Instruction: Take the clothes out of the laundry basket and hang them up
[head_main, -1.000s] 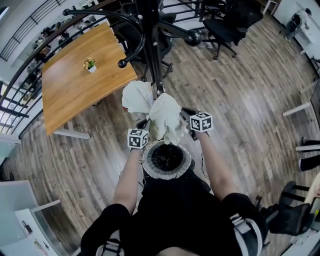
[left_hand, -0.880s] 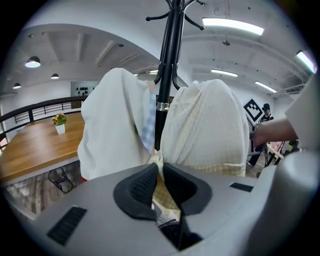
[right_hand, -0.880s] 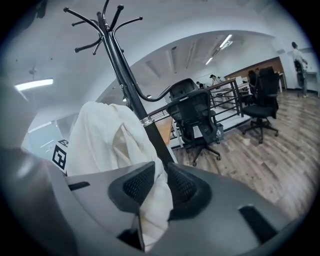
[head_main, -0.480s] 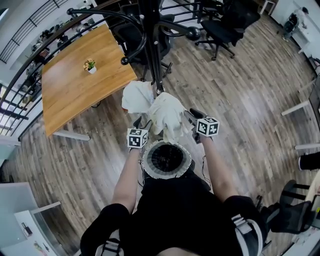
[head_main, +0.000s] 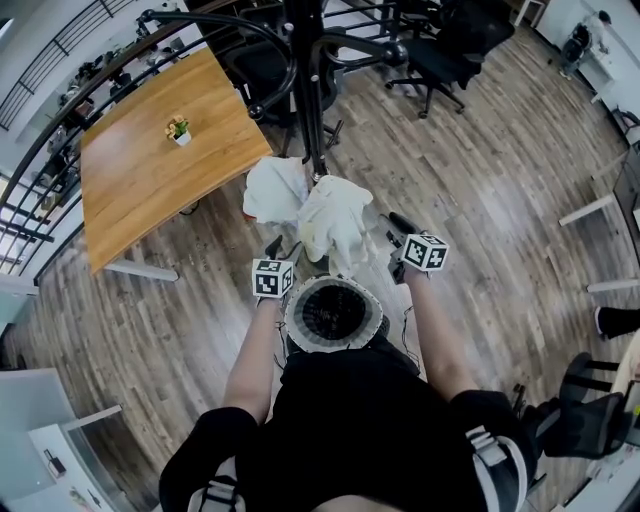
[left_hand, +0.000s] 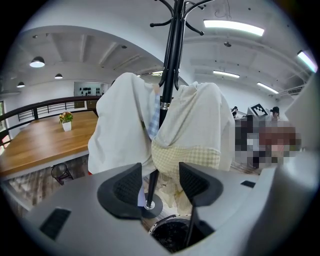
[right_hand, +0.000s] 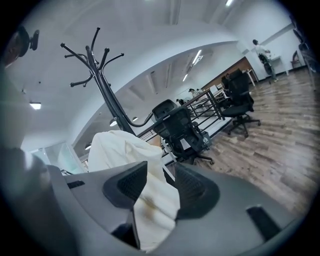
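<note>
A white garment (head_main: 272, 190) and a cream garment (head_main: 335, 222) hang side by side on the black coat stand (head_main: 303, 90), above the round laundry basket (head_main: 295, 320). The left gripper (head_main: 272, 244) sits just below the white one. The right gripper (head_main: 396, 227), its jaws opening, is just beside the cream cloth, not around it.

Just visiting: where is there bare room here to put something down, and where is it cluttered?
The wooden table is bare except for a small potted plant. The plank floor right of the coat rack, short of the office chairs, is open. It is crowded at the rack's pole: two garments hang above the laundry basket.
</note>
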